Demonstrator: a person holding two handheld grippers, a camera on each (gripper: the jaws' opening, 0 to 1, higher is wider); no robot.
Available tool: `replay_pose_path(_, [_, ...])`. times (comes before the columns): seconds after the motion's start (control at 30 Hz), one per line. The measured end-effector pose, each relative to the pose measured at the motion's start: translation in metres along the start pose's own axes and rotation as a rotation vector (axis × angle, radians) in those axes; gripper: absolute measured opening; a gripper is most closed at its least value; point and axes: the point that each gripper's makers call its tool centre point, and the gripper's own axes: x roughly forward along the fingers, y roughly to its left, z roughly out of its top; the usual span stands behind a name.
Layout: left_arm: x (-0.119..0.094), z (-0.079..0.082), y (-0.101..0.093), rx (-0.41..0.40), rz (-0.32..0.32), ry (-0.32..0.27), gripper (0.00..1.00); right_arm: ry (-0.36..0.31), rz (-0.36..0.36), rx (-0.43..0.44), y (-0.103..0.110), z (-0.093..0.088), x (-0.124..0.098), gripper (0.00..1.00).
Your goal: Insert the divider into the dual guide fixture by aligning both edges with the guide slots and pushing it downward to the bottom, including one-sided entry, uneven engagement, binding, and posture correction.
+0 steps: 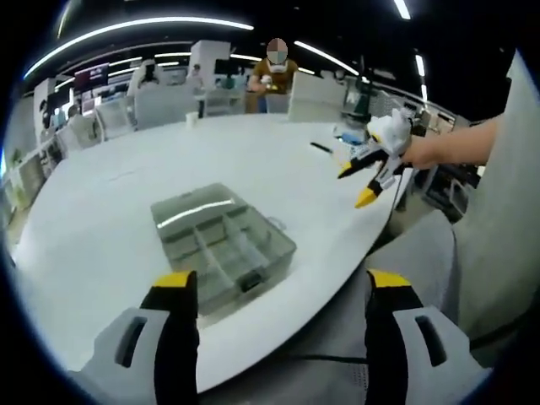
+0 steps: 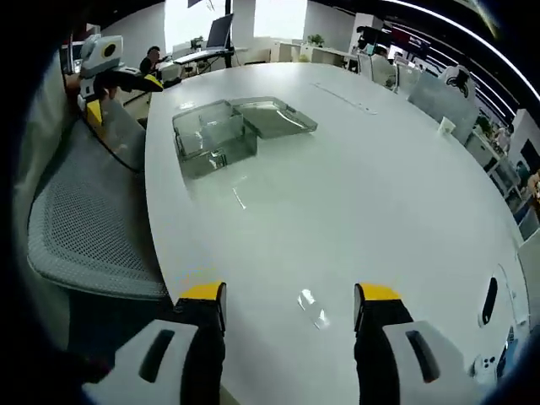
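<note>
bright ceiling strips (image 1: 135,29), fisheye-warped edges

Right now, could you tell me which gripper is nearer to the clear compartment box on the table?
Left. The left gripper hovers just in front of the clear compartment box, jaws open; the right gripper is well away across the white table.

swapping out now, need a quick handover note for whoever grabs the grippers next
Left gripper: open, nothing held, hovering at the table edge just short of the clear compartment box.
Right gripper: open, nothing held, over bare white table, off to the side of the box.
The box sits near the table edge with its lid laid open.
Divider: I cannot pick out a loose one in either view.
Done: nothing inserted that I can see. Left: find the divider, align both edges, push down.
</note>
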Motion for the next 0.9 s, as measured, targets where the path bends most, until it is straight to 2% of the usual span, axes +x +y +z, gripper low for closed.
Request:
replay_pose_path(0.1, [-0.001,0.001,0.004,0.000,0.008,-0.001,0.80,0.027,-0.013,-0.010,-0.006,-0.007,0.003,0.56])
replay_pose_path(0.3, [-0.002,0.000,0.007,0.007,0.011,0.012,0.80,0.037,-0.009,-0.021,-0.013,-0.010,0.007,0.54])
replay_pose_path(0.57, [-0.001,0.000,0.005,0.009,0.013,0.016,0.80,0.077,0.032,-0.056,-0.019,-0.020,0.018,0.52])
replay_pose_path(0.9, [0.000,-0.002,0.003,0.013,0.018,0.028,0.80,0.088,0.066,-0.107,-0.025,-0.017,0.029,0.48])
